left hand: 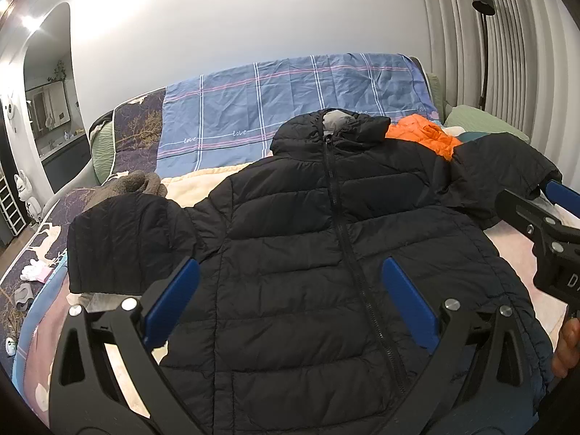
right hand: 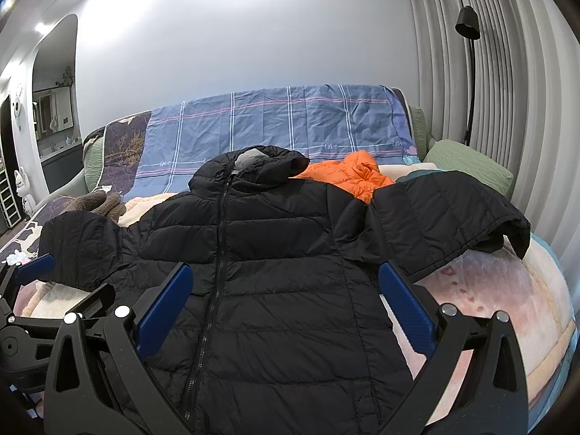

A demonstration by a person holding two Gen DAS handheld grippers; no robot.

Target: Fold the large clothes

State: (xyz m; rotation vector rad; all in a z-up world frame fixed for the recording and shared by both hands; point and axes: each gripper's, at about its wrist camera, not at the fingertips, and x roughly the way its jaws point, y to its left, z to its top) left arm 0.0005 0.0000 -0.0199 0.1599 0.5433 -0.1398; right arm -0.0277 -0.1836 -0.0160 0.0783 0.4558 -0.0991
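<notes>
Nearest the viewer, the left gripper (left hand: 290,301) hung over the lower front of a black puffer jacket (left hand: 326,253), its two blue fingers (left hand: 174,301) spread wide apart and holding nothing. The jacket's hem lay directly beneath and between them. The right gripper (right hand: 284,308) hovered in the same manner, jaws spread and empty, over the jacket's right side, with the zip (right hand: 217,253) running up just inside its left finger.

The jacket lay face up and zipped on a pale pink blanket (right hand: 507,290) covering a bed. Its left sleeve (left hand: 123,243) was bent back short beside the left gripper; its right sleeve (right hand: 453,217) reached outward just beyond the right gripper's outer finger. Past the collar (left hand: 333,127) sat an orange garment (right hand: 348,174), touching the jacket's right shoulder. A grey fluffy item (left hand: 141,181) lay near the left sleeve. Farther back, a blue checked sheet (left hand: 290,101) draped the headboard, and a black floor lamp (right hand: 467,36) stood by the curtains (right hand: 507,72).
</notes>
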